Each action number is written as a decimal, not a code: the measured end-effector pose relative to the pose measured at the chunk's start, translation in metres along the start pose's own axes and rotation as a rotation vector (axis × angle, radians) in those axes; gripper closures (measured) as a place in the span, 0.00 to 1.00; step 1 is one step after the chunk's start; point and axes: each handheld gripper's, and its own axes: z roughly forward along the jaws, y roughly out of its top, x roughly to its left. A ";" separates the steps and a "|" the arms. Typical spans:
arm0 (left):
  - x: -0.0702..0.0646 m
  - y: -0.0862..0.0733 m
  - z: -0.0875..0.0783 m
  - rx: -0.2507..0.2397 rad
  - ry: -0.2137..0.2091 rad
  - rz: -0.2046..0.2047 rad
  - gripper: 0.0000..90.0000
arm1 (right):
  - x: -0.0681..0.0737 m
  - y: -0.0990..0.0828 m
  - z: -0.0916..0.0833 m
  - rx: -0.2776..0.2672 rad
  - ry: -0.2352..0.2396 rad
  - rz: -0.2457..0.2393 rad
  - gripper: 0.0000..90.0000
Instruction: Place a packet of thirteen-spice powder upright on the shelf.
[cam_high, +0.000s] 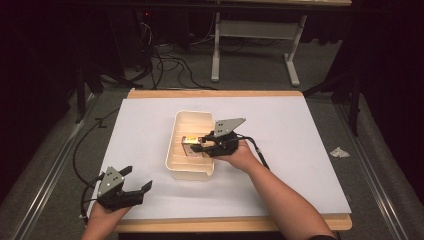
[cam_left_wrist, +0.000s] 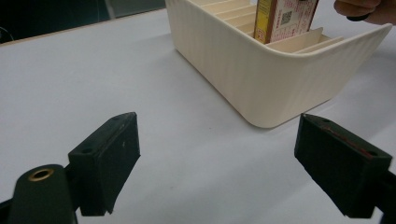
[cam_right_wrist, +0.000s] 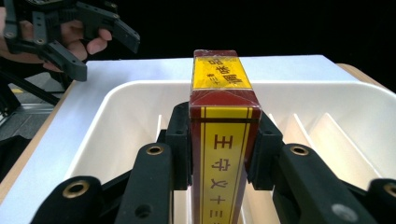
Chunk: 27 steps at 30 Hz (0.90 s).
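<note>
Near the surface's (cam_high: 280, 130) front edge the left gripper (cam_high: 134, 186) rests with jaws wide and empty, while farther off the right gripper (cam_high: 199, 145) clamps the red-and-yellow box (cam_right_wrist: 223, 140) upright inside the cream slotted tray (cam_high: 172, 150).

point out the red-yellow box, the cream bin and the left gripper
red-yellow box (cam_right_wrist: 223, 154), right gripper view, yellow front stripe.
cream bin (cam_left_wrist: 261, 79), left gripper view, ribbed outer wall.
left gripper (cam_high: 137, 180), high view, between its fingertips.
</note>
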 end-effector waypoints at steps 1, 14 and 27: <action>0.000 0.000 0.000 0.001 0.000 0.000 0.17 | 0.000 -0.001 0.000 0.000 -0.003 0.002 0.76; -0.001 0.000 0.000 0.003 -0.001 0.000 0.17 | 0.002 -0.010 0.004 0.003 -0.010 0.018 0.75; -0.001 -0.001 0.000 0.004 -0.003 -0.001 0.16 | 0.001 -0.014 0.000 0.005 -0.016 0.059 0.70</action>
